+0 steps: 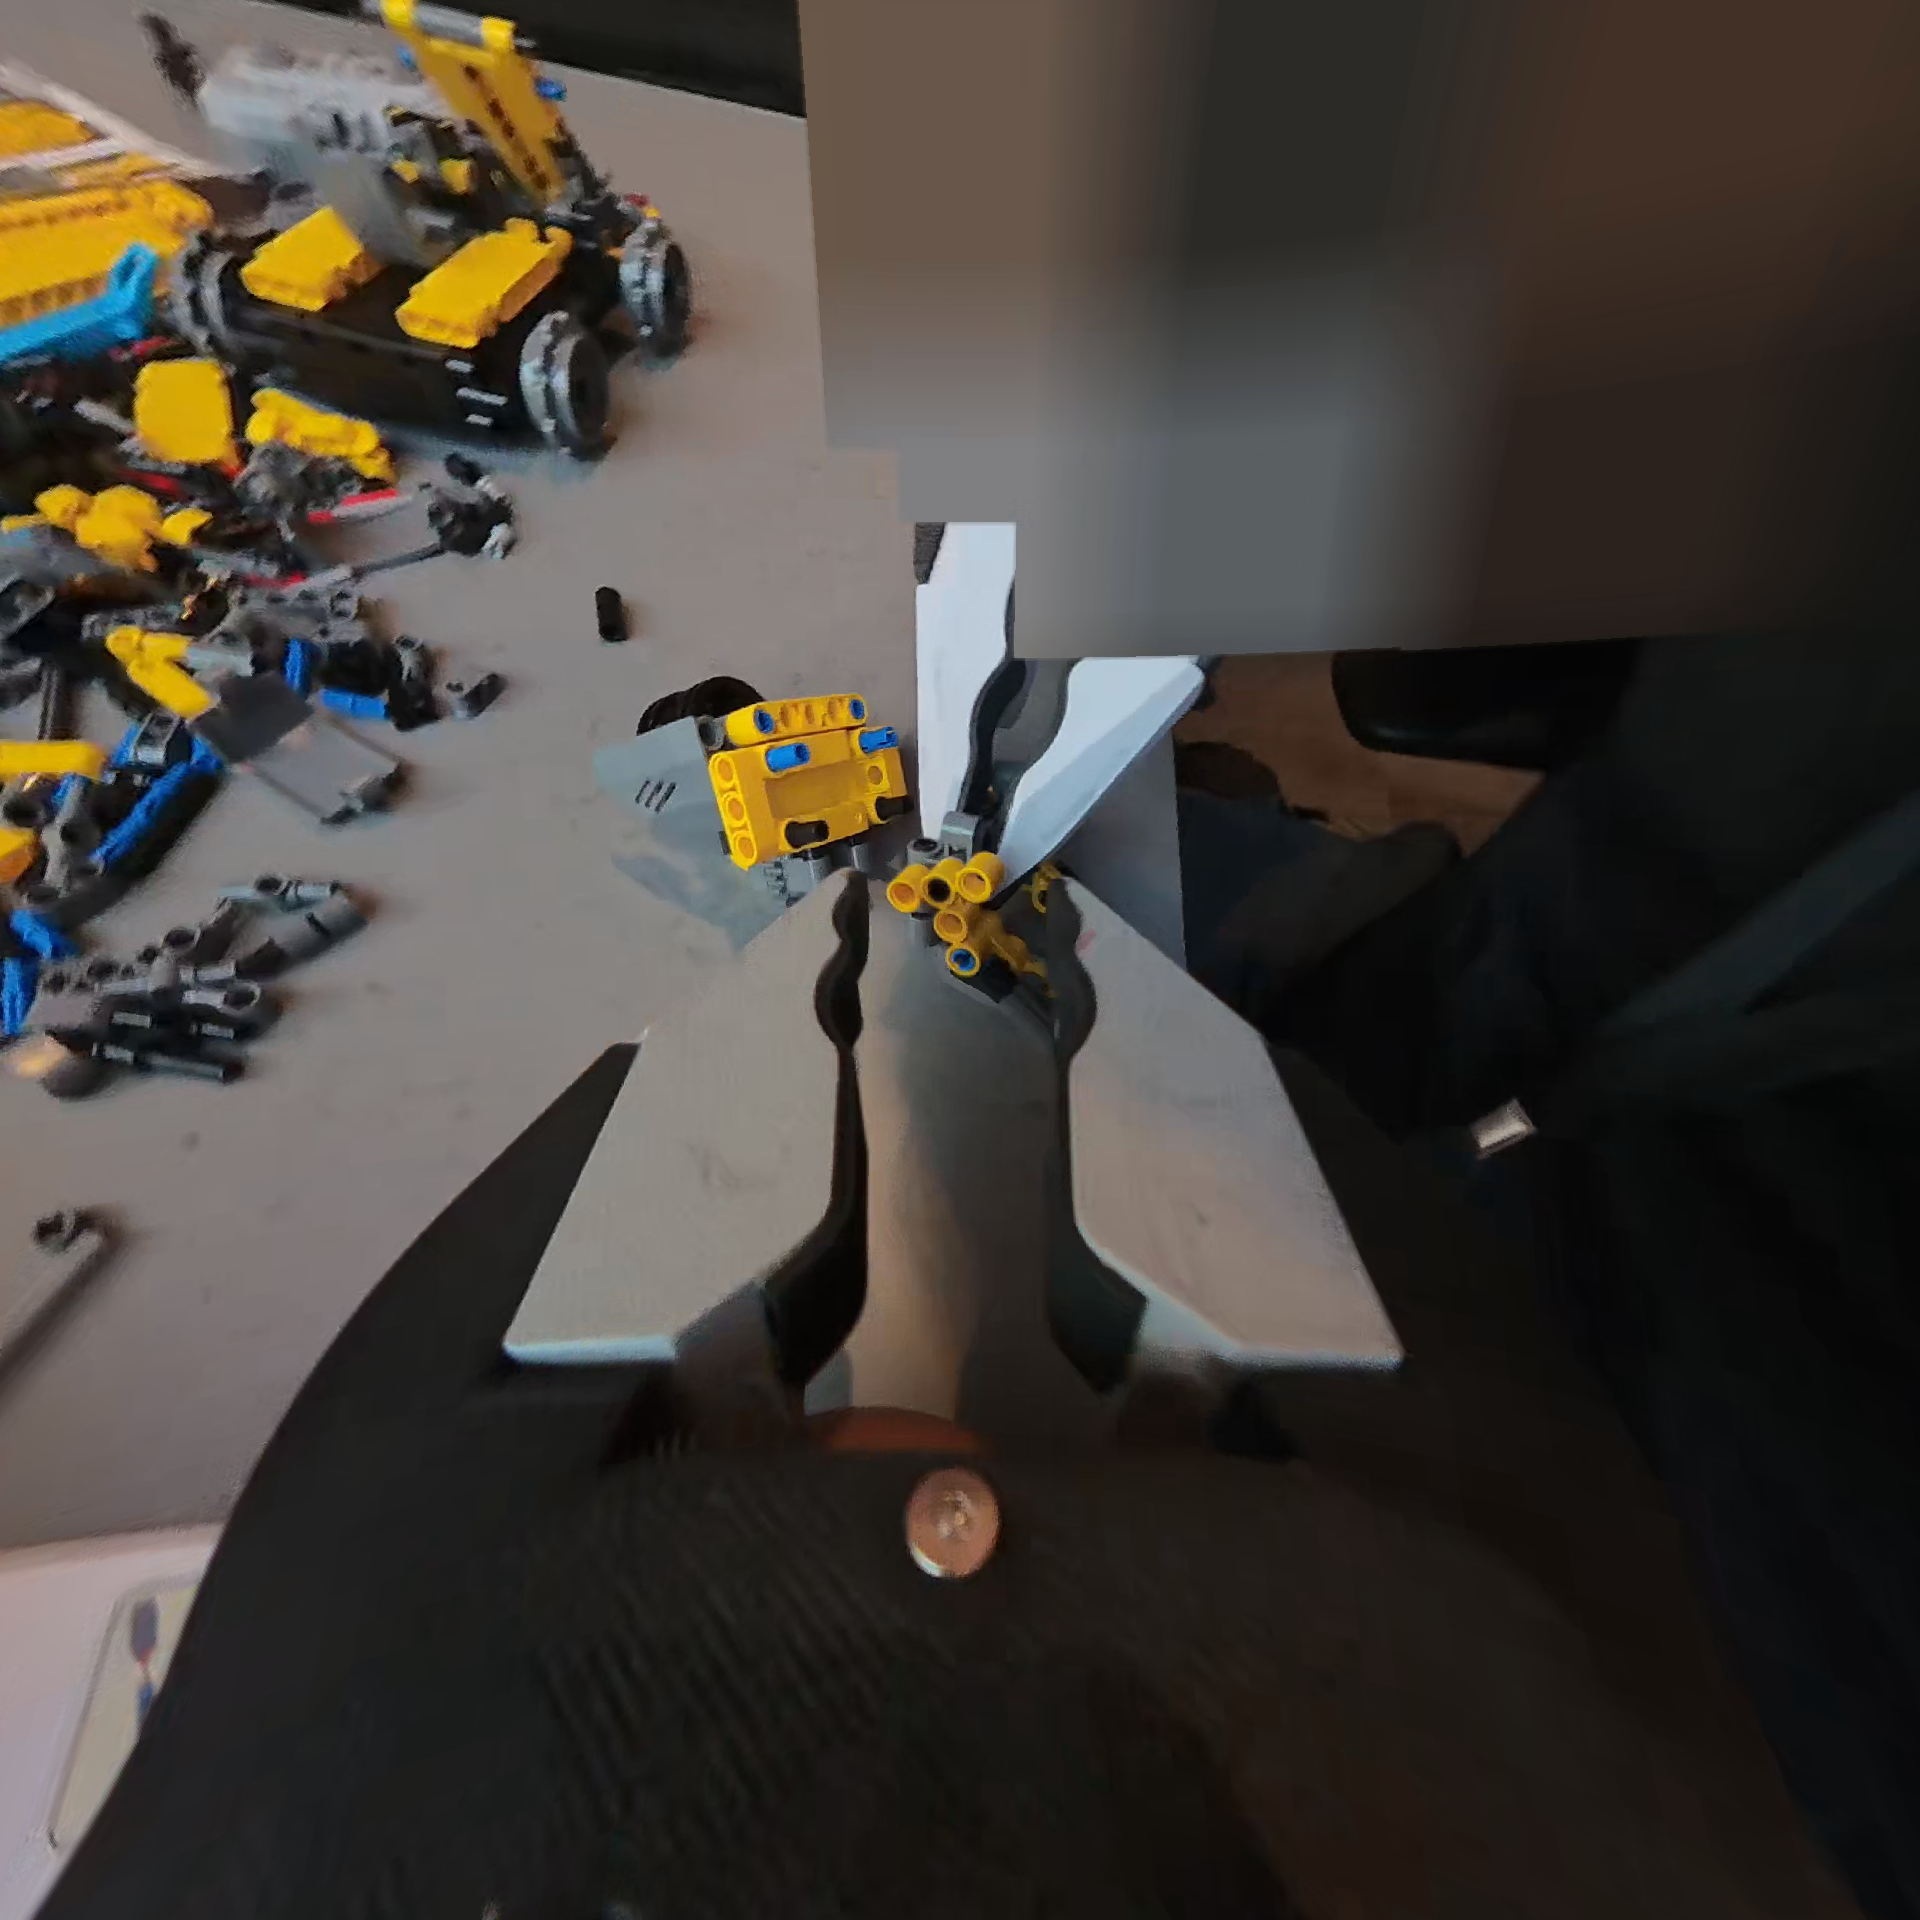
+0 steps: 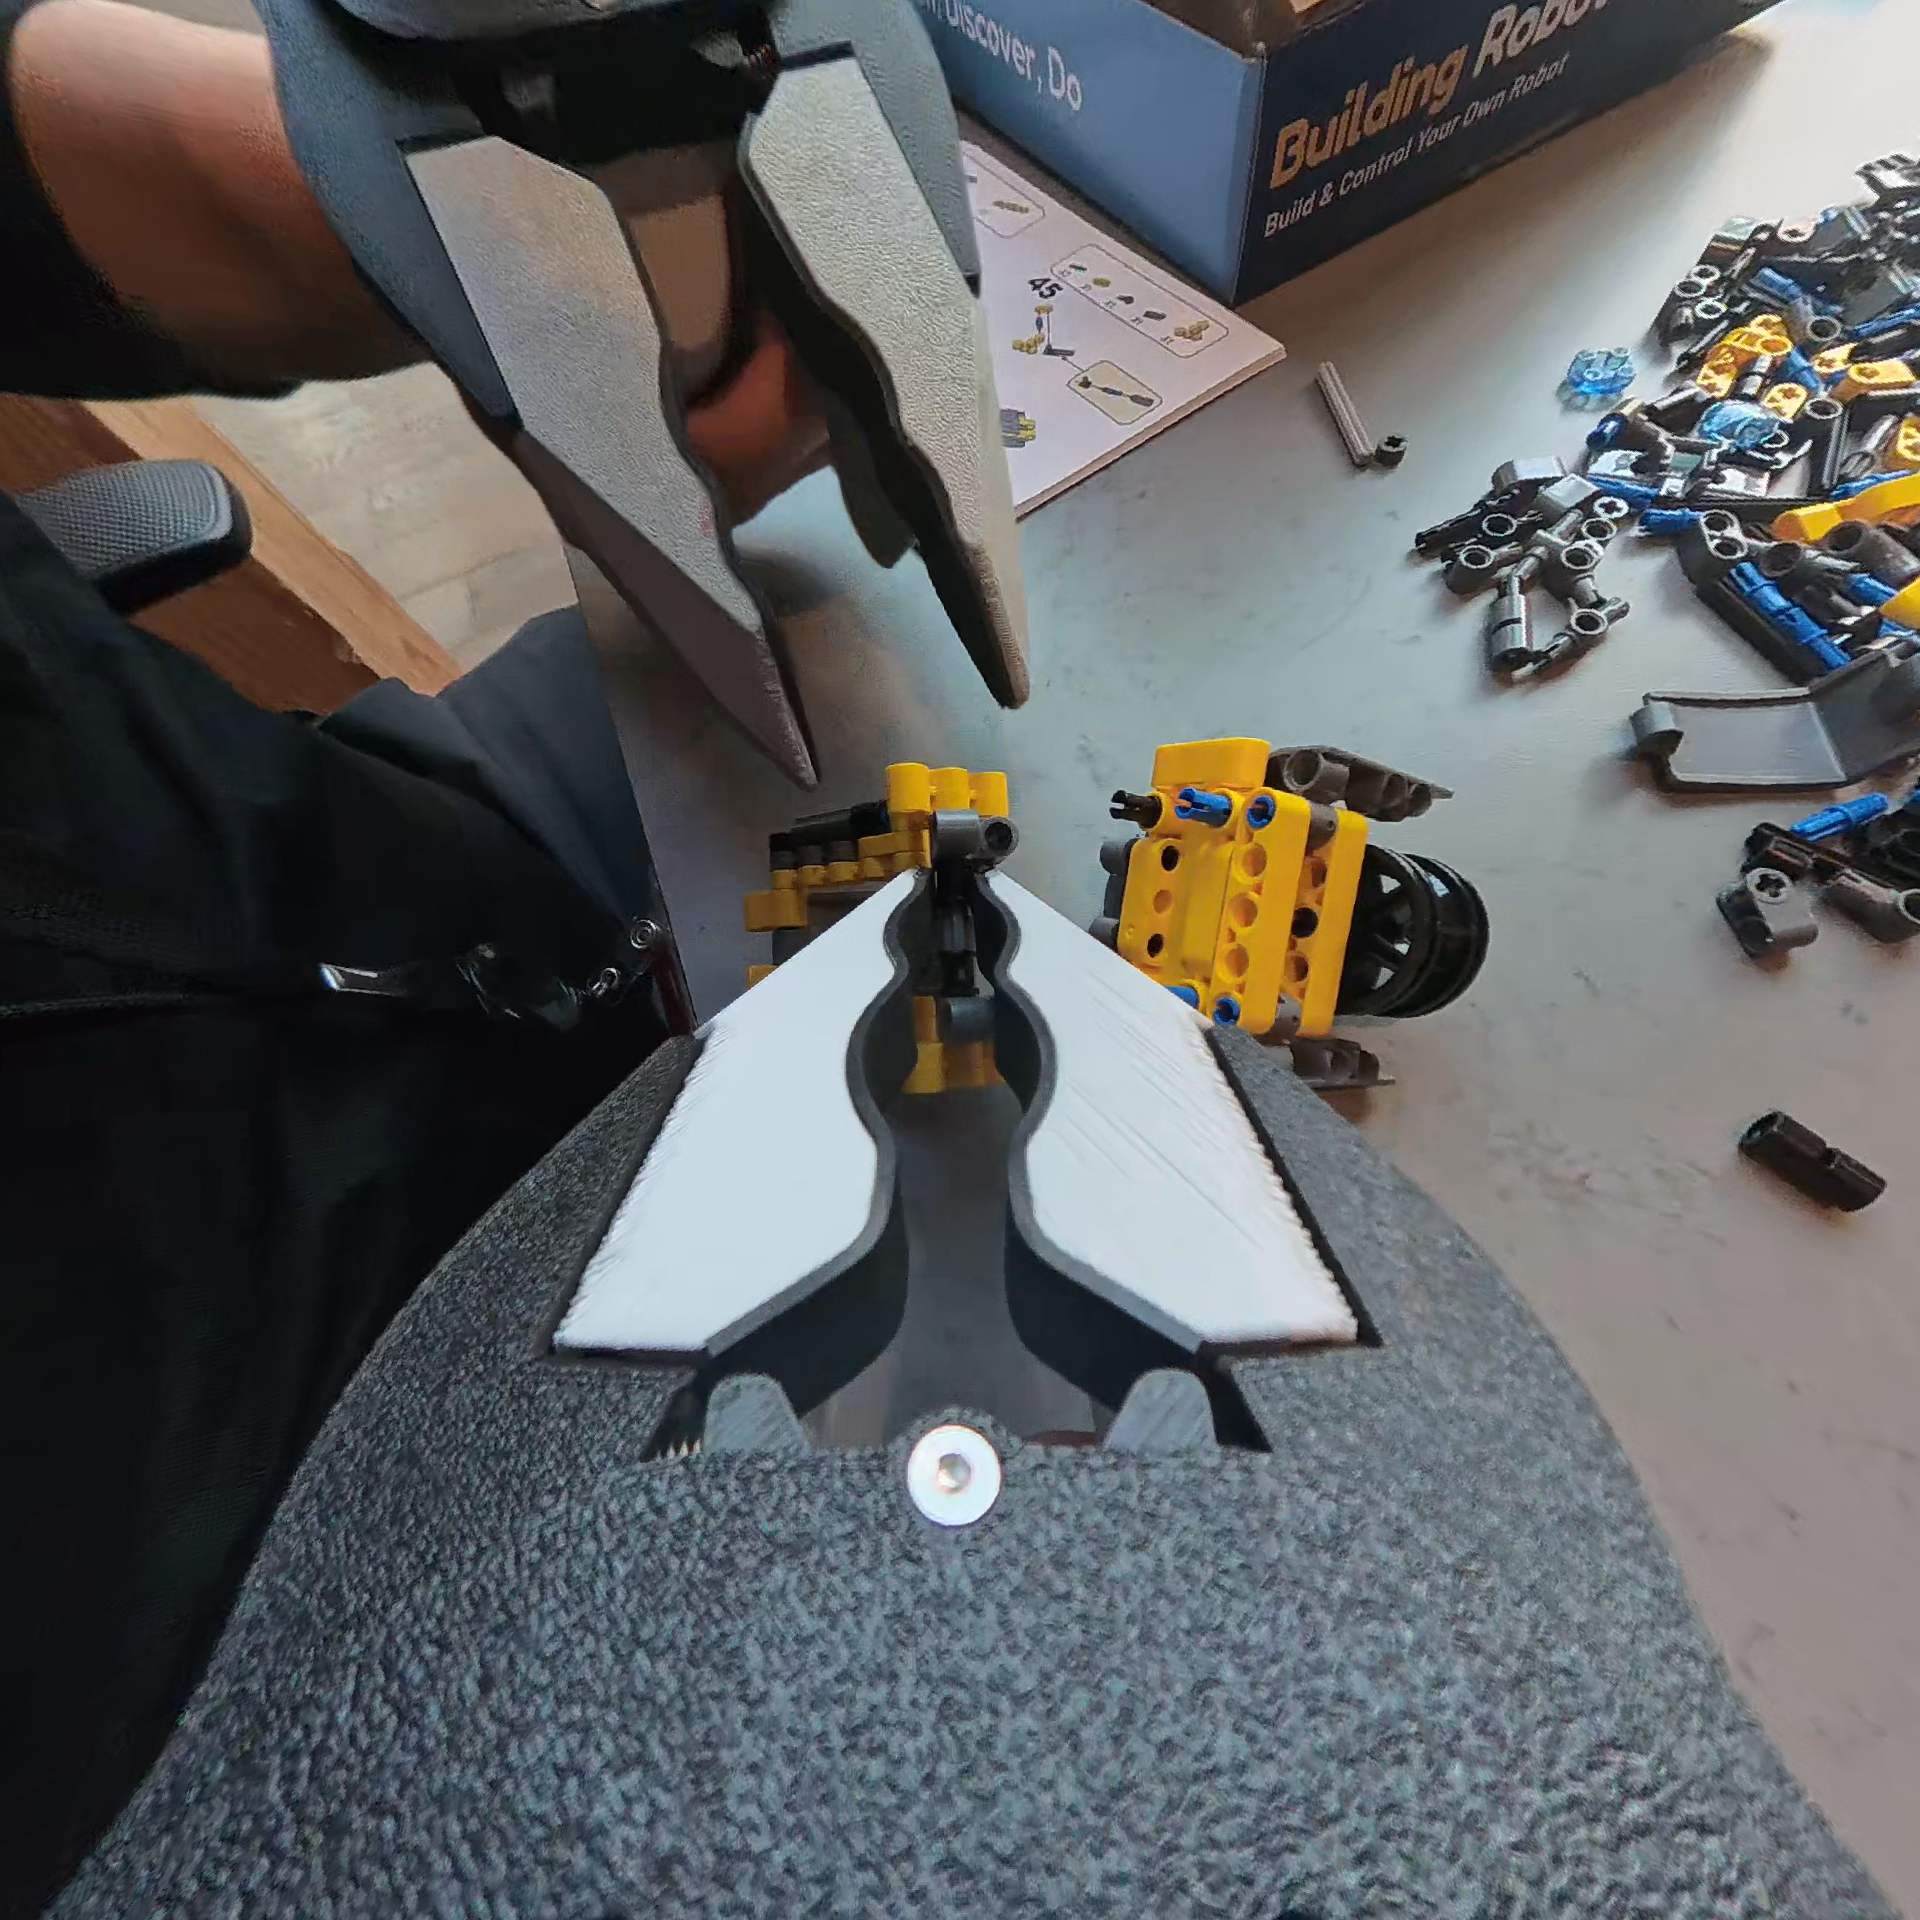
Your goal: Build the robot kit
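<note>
My right gripper (image 2: 953,881) has white fingers and is shut on a small yellow, grey and black brick assembly (image 2: 940,805), gripping its grey connector near the table's edge. The same assembly (image 1: 951,904) shows in the left wrist view, with the right gripper's white fingers (image 1: 1081,748) coming in from behind it. My left gripper (image 1: 954,888) has grey fingers and is open, its tips either side of the assembly and just short of it. In the right wrist view its grey fingers (image 2: 914,395) hang open above the assembly, held by a hand.
A yellow block sub-assembly with a black wheel (image 2: 1247,914) lies just beside the held piece, also seen in the left wrist view (image 1: 800,779). Loose pieces (image 2: 1766,468), a black pin (image 2: 1813,1158), a blue box (image 2: 1351,156), an instruction sheet (image 2: 1101,343) and a partly built vehicle (image 1: 436,301) lie around. Both grippers' tips are close together, under 4 cm apart.
</note>
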